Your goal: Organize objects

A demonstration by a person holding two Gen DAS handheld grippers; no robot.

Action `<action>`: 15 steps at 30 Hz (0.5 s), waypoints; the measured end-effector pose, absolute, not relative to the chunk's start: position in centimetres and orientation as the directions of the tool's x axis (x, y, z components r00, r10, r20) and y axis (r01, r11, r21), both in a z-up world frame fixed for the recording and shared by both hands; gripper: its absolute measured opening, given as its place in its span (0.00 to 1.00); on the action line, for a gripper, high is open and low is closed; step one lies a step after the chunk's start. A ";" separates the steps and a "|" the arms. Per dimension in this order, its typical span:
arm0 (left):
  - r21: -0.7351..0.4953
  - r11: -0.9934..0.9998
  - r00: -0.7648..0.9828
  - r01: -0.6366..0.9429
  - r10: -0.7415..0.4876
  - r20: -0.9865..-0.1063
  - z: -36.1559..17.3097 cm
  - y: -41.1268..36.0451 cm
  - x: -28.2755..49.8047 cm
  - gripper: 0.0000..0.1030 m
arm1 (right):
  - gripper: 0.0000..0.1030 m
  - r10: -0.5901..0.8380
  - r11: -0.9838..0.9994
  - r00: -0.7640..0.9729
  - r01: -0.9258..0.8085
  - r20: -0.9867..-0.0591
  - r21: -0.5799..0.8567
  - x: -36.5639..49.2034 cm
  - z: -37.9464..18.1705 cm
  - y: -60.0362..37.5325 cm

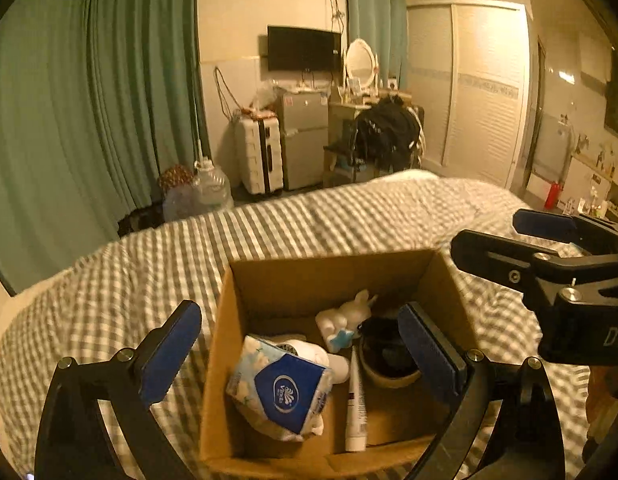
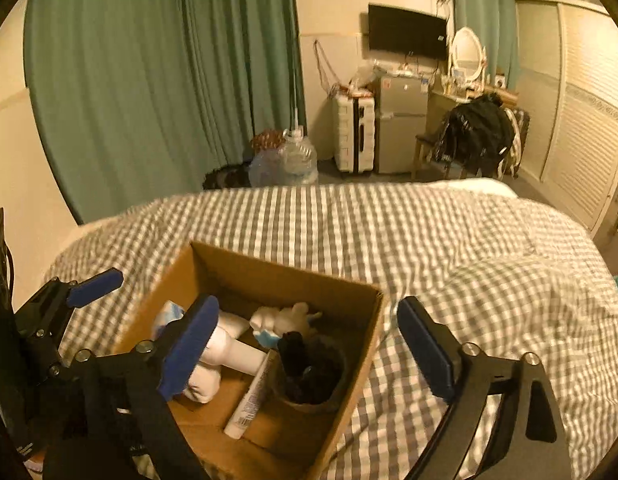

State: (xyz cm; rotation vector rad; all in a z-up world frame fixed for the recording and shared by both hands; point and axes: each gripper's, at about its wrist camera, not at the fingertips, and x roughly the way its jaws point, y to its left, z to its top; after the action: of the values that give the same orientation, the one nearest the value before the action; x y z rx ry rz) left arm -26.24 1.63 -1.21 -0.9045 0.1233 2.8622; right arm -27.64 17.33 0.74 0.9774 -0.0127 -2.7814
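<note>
A cardboard box point(image 1: 225, 360) sits open on a bed covered with a grey-and-white checked quilt point(image 1: 129, 280), and everything else is placed from that box. The left gripper point(image 1: 301, 354) hangs above the box's near edge with its blue pads spread wide and nothing between them. The right gripper point(image 2: 305, 344) hovers over the box's right wall, its jaws equally far apart and empty. Inside the box, a blue-and-white tissue pack point(image 1: 281, 388) lies against the left wall, a white tube point(image 1: 356, 400) lies along the middle of the floor, and a white plush toy point(image 1: 345, 318) rests toward the far wall. By the right wall stands a round container point(image 2: 309, 376) holding something dark, perhaps brushes, though motion blur leaves this unclear.
</note>
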 end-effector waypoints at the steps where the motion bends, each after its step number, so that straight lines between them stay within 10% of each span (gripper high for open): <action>1: 0.038 -0.988 -0.818 -0.151 0.103 -0.566 -0.3 1.7 -25.6 0.99 | 0.91 -0.181 -0.982 -0.774 0.175 -0.607 0.071 -26.9 1.7 17.5; 15: 0.049 -0.989 -0.904 -0.138 0.106 -0.414 12.0 1.9 -15.8 1.00 | 0.98 -0.140 -0.989 -0.903 0.150 -0.407 0.006 -15.1 14.4 17.8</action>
State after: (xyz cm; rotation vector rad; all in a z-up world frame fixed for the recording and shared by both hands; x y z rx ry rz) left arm -15.84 1.95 12.00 -0.6341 0.1164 2.9464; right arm -15.05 17.77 14.40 0.6232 0.0380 -2.9272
